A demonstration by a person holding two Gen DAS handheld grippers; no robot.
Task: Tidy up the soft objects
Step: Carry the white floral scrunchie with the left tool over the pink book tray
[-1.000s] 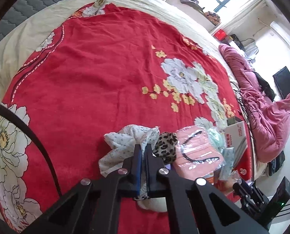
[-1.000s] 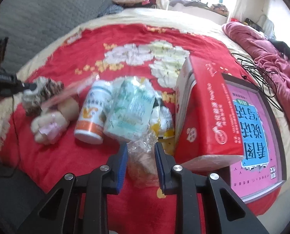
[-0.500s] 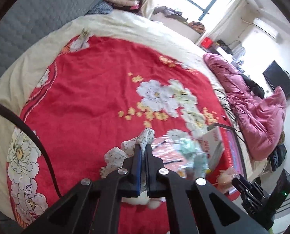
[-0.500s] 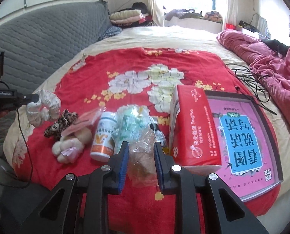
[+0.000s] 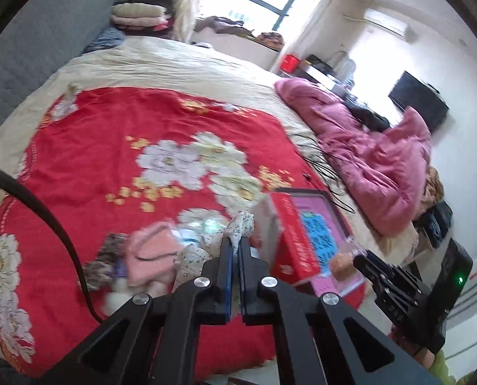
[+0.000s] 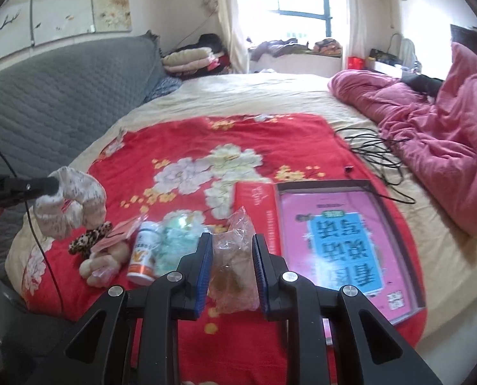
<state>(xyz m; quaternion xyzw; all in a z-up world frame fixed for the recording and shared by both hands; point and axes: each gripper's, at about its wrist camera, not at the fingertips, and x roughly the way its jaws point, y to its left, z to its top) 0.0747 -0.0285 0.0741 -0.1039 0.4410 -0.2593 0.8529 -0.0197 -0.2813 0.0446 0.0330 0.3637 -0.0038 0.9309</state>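
Note:
My left gripper (image 5: 235,247) is shut on a white floral fabric scrunchie (image 5: 240,224) and holds it in the air above the red floral blanket (image 5: 110,147). In the right wrist view the scrunchie (image 6: 74,205) hangs at the far left from the left gripper (image 6: 50,186). My right gripper (image 6: 232,250) is shut on a clear plastic bag with something brown inside (image 6: 233,266), lifted over the blanket's near edge. A leopard scrunchie (image 6: 89,237), a pink cloth (image 5: 148,253) and a cream plush (image 6: 100,264) lie on the blanket.
A white bottle (image 6: 143,253), a pale green packet (image 6: 174,240) and a red box with a pink lid (image 6: 331,234) lie on the blanket. Black cables (image 6: 376,154) and a pink quilt (image 6: 437,134) lie to the right. A grey headboard (image 6: 62,96) stands at left.
Both grippers have risen with their loads. The left gripper lifted the floral scrunchie off the pile and swung right toward the red box; the right lifted the plastic bag.

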